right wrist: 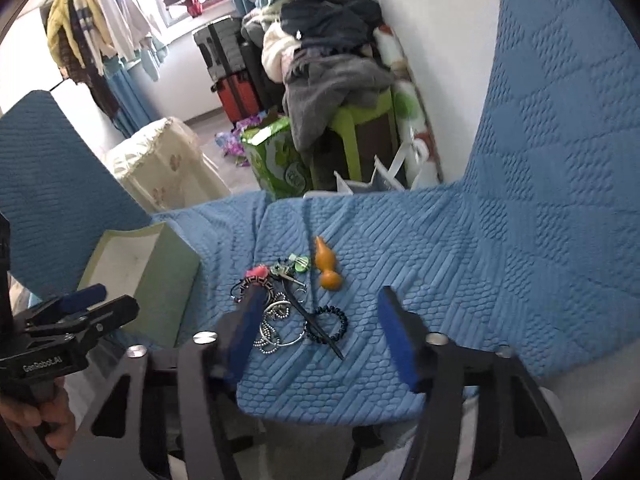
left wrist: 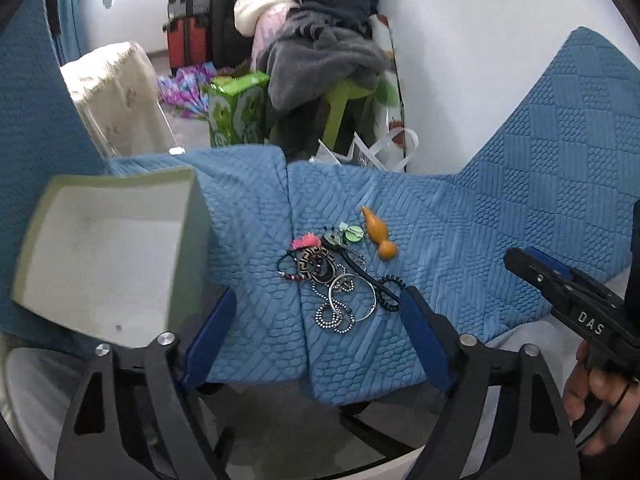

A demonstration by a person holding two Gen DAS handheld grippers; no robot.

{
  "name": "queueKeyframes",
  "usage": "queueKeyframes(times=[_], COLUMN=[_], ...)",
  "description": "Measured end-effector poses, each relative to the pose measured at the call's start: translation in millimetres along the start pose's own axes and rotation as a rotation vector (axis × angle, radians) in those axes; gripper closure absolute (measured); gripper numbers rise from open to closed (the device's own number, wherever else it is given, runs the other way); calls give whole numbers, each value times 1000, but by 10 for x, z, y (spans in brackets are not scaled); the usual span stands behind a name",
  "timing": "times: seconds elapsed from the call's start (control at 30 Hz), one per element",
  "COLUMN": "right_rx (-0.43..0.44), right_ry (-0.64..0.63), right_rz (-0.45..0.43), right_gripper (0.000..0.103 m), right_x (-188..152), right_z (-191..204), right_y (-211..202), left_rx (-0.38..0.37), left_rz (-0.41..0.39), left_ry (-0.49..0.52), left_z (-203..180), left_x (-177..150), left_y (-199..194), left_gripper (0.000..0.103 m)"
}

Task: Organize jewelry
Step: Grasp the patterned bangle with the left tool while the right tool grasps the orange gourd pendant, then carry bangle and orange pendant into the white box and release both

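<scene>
- A blue quilted cover (left wrist: 256, 216) with raised honeycomb and ribbed patterns lay over the seat and filled the middle of both views.
- The jewelry heap (left wrist: 340, 276) sat at the centre of the left wrist view, loose on the cover, and showed again in the lower middle of the right wrist view (right wrist: 280, 304).
- In the heap were a round black-and-tan patterned brooch (left wrist: 316, 265), a thin silver bangle (left wrist: 354, 296), loops of silver ball chain (left wrist: 334, 318), a black coiled band (left wrist: 390, 292), a dark beaded bracelet (left wrist: 286, 266), a pink tassel (left wrist: 306, 241) and pale green discs (left wrist: 352, 233).
- A smooth orange gourd-shaped piece (left wrist: 380, 236) lay just right of the heap, its narrow end pointing up-frame.
- A long black stick (right wrist: 316, 326) ran diagonally across the heap.
- An open pale green cardboard box (left wrist: 104, 256), white inside, stood at the left of the left wrist view, beside the heap.
- The left gripper (left wrist: 316, 332) hung above the cover with its blue-padded jaws spread, nothing between them; the heap lay just beyond its tips.
- The right gripper (right wrist: 320, 328) also had its jaws apart, pinching nothing, one blue pad overlapping the heap's left edge in its own view.
- A hand (left wrist: 596, 396) held the right gripper's black handle at the lower right of the left wrist view.
</scene>
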State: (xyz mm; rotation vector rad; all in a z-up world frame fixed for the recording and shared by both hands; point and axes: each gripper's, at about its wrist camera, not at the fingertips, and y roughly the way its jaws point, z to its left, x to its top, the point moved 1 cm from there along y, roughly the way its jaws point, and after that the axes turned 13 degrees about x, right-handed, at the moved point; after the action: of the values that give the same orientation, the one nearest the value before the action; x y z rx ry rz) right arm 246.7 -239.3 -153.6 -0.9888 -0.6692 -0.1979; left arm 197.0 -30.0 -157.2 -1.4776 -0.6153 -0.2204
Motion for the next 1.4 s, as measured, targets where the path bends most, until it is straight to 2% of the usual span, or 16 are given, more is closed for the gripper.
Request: queueKeyframes(times=[0.1,0.27,0.37,0.43,0.53,0.67,0.73,0.8,0.83,1.03,1.1,1.4], right_rx=[24,51,53,57,51,59,59,57,55,38,28,-8], right_ry=[-13,-28,-41,-54,-44,-36,-35,-30,-32,-61,-62,-63], right_rz=[21,102,134,145,130,171,189,201,210,243,262,237], right_gripper=[57,66,68,68,68,68,68,68,68,70,76,76], right_x=[26,61,78,92,135,176,174,171,168,139,120,145], right_z=[-100,-215,-270,-306,-396,-491,-516,-534,-538,-498,-487,-421], right_y=[205,643,888,1040,1234,1537,1671,1766,1816,2043,2106,1966], left_rx=[48,34,26,35,38,24,14,12,22,19,9,-32], left_rz=[44,121,149,153,153,166,178,178,176,192,189,163], left_ry=[28,11,-8,-4,10,16,24,36,47,81,79,48], left_z=[-53,-93,-99,-102,-128,-184,-216,-219,-221,-222,-225,-115], left_x=[2,17,48,67,111,152,154,155,152,137,140,191], left_y=[283,744,958,1071,1218,1419,1479,1510,1518,1592,1588,1424], left_gripper=[31,40,45,52,55,62,74,80,88,92,93,95])
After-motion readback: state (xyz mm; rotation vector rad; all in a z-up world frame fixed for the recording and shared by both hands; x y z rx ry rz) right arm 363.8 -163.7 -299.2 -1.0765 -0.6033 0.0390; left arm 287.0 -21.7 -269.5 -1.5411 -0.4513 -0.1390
